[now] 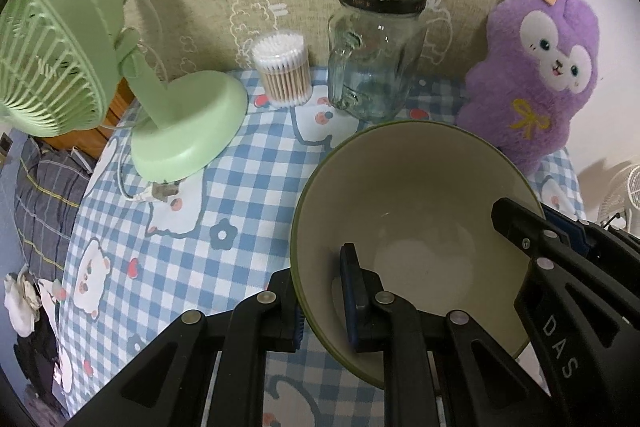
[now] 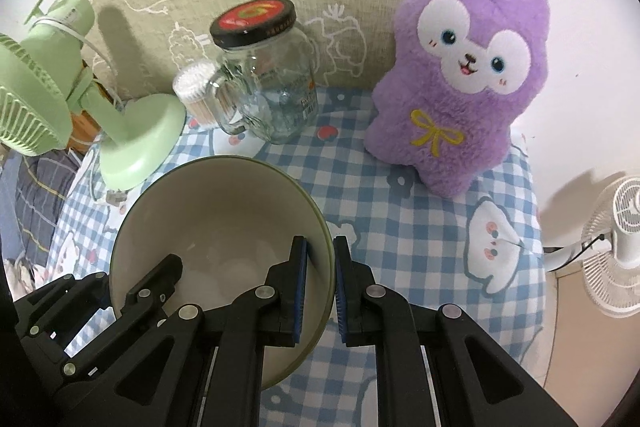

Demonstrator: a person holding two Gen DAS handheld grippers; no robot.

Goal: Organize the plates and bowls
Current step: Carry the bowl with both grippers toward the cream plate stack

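Note:
One bowl (image 1: 420, 195), dark green outside and cream inside, hangs tilted above the checked tablecloth, gripped at two sides of its rim. My left gripper (image 1: 320, 303) is shut on the rim nearest its camera, one finger inside the bowl and one outside. My right gripper (image 1: 536, 219) is shut on the opposite side of the rim. In the right wrist view the bowl (image 2: 220, 211) fills the lower left. There my right gripper (image 2: 322, 279) pinches its right rim between blue pads and my left gripper (image 2: 120, 279) holds the left rim. The bowl is empty.
A green desk fan (image 1: 120, 75) stands at the back left with its plug lying on the blue checked tablecloth (image 1: 224, 183). A tub of cotton swabs (image 1: 284, 71) and a lidded glass jar (image 1: 376, 55) line the back. A purple plush toy (image 2: 464, 83) is at the back right, and a white fan (image 2: 616, 247) stands on the floor.

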